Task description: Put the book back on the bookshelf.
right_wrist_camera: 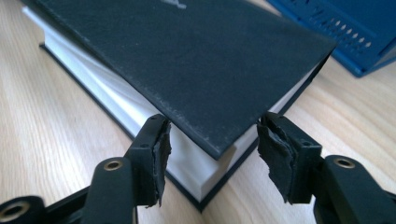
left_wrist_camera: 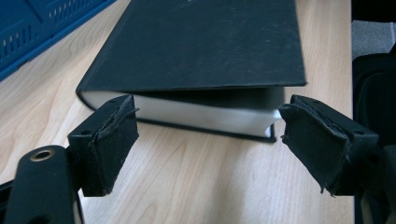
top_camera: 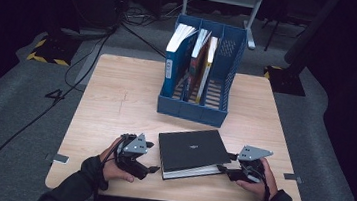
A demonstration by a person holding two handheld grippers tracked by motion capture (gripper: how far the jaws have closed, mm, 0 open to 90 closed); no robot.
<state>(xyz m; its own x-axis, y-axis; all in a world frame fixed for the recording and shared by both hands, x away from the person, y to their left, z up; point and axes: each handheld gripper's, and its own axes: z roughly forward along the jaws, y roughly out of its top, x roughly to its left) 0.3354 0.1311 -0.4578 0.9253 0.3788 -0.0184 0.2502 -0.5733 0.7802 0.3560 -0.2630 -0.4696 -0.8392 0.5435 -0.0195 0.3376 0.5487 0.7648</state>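
Black hardcover book [top_camera: 192, 150], white pages

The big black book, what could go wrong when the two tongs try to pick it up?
1. The right tongs straddle only one corner of the black book, where the cover overhangs the pages. The cover might lift alone and the book flop open.
2. The left tongs stand open, short of the book, so it may tip or slide on the table.
3. The blue file rack stands close behind; a shove could bump it.
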